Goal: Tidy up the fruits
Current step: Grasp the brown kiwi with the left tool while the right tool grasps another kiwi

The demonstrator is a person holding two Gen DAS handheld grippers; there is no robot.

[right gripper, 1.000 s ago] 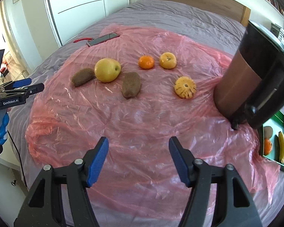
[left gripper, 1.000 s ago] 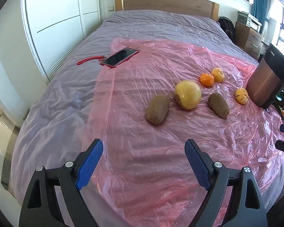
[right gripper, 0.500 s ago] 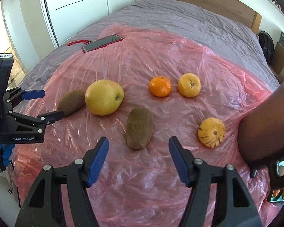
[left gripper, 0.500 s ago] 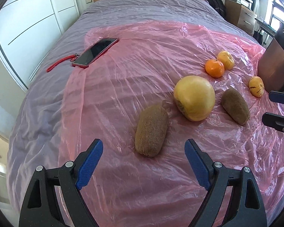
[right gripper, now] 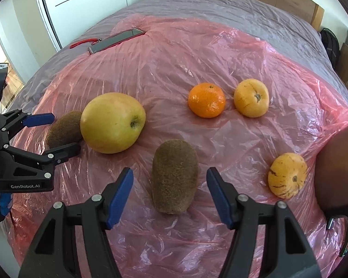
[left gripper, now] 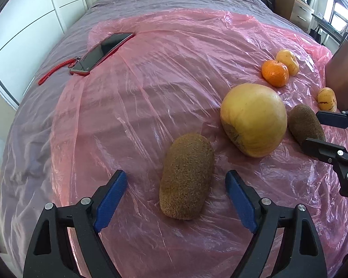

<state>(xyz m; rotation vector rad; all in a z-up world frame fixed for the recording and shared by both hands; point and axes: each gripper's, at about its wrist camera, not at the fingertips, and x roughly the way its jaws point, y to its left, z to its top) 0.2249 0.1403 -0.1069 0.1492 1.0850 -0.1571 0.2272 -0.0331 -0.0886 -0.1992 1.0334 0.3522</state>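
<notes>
Several fruits lie on a pink plastic sheet (left gripper: 174,74) on a bed. My left gripper (left gripper: 176,199) is open, its blue pads on either side of a brown kiwi (left gripper: 186,176), not touching it. My right gripper (right gripper: 169,194) is open around a second kiwi (right gripper: 175,176). Between the kiwis sits a large yellow pear-like fruit (left gripper: 254,119) (right gripper: 112,122). Further off lie an orange mandarin (right gripper: 207,100), a yellow fruit (right gripper: 251,97) and a striped yellow fruit (right gripper: 287,177). In the right wrist view the left gripper (right gripper: 53,133) straddles the first kiwi (right gripper: 63,132).
A phone in a red case (left gripper: 102,53) with a red strap lies at the sheet's far left edge. A dark brown appliance (right gripper: 338,169) stands at the right, close to the striped fruit. White wardrobe doors (right gripper: 85,2) flank the bed's left side.
Both grippers have moved forward and down to the fruits. Each open gripper now has a kiwi between its pads, where before the kiwis lay well ahead.
</notes>
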